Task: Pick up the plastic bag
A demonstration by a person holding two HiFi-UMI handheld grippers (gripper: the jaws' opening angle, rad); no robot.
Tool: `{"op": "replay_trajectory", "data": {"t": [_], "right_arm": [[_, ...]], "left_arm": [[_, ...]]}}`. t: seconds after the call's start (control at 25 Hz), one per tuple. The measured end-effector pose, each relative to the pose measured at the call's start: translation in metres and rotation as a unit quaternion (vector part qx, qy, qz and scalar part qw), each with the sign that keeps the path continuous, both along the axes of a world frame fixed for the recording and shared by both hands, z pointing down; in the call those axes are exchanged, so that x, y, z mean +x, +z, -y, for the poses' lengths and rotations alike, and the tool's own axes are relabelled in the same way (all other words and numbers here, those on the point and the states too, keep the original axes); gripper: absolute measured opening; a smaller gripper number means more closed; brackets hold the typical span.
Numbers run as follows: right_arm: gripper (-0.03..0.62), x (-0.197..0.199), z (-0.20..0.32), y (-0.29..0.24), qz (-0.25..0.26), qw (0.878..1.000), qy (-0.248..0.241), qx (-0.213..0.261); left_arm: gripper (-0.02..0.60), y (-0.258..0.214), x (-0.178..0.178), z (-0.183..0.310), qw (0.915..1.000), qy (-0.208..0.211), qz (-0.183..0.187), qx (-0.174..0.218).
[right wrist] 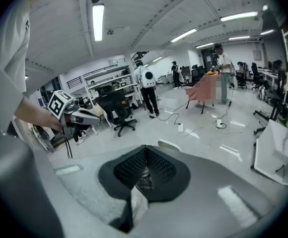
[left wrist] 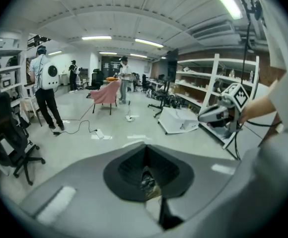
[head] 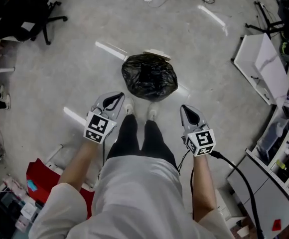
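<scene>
Head view: black plastic bag [head: 149, 77] on the floor [head: 70, 59], just on the far side of my feet [head: 153, 114], ahead of left gripper [head: 117, 99] and right gripper [head: 187, 109], both clenched and empty. I judge it light, soft and slippery, best pinched at 1 crumpled top fold.

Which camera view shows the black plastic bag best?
The head view: the whole black plastic bag lies on the floor ahead of the feet. Both gripper views give at most a crinkled glimpse between their fingers.
</scene>
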State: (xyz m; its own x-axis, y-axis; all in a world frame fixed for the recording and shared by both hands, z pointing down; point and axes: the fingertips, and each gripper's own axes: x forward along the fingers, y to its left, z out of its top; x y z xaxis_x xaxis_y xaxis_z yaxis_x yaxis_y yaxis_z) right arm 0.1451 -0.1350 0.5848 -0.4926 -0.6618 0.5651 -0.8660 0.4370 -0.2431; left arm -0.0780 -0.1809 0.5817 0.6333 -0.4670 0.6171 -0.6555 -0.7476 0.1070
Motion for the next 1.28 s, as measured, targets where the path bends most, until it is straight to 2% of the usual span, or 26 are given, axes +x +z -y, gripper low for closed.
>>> {"op": "replay_trajectory", "data": {"t": [0.24, 0.48, 0.88, 1.12, 1.28], "right_arm": [[0.003, -0.004, 0.009, 0.095, -0.011, 0.998, 0.021, -0.05], [0.008, -0.002, 0.018, 0.19, -0.022, 0.996, 0.023, -0.089], [0.055, 0.009, 0.034, 0.316, -0.021, 0.99, 0.035, -0.137], [0.108, 0.039, 0.036, 0.396, -0.033, 0.981, 0.06, -0.18], [0.155, 0.058, 0.035, 0.445, -0.028, 0.973, 0.085, -0.212]], "left_arm": [[0.005, 0.087, -0.001, 0.027, 0.9991, 0.029, 0.019, -0.024], [0.005, 0.178, 0.005, 0.057, 0.9974, 0.041, 0.037, -0.046], [0.006, 0.317, -0.018, 0.101, 0.9908, 0.03, 0.081, -0.104], [0.075, 0.394, -0.04, 0.123, 0.9821, 0.014, 0.1, -0.159], [0.123, 0.44, -0.061, 0.139, 0.9764, -0.019, 0.103, -0.189]]}}
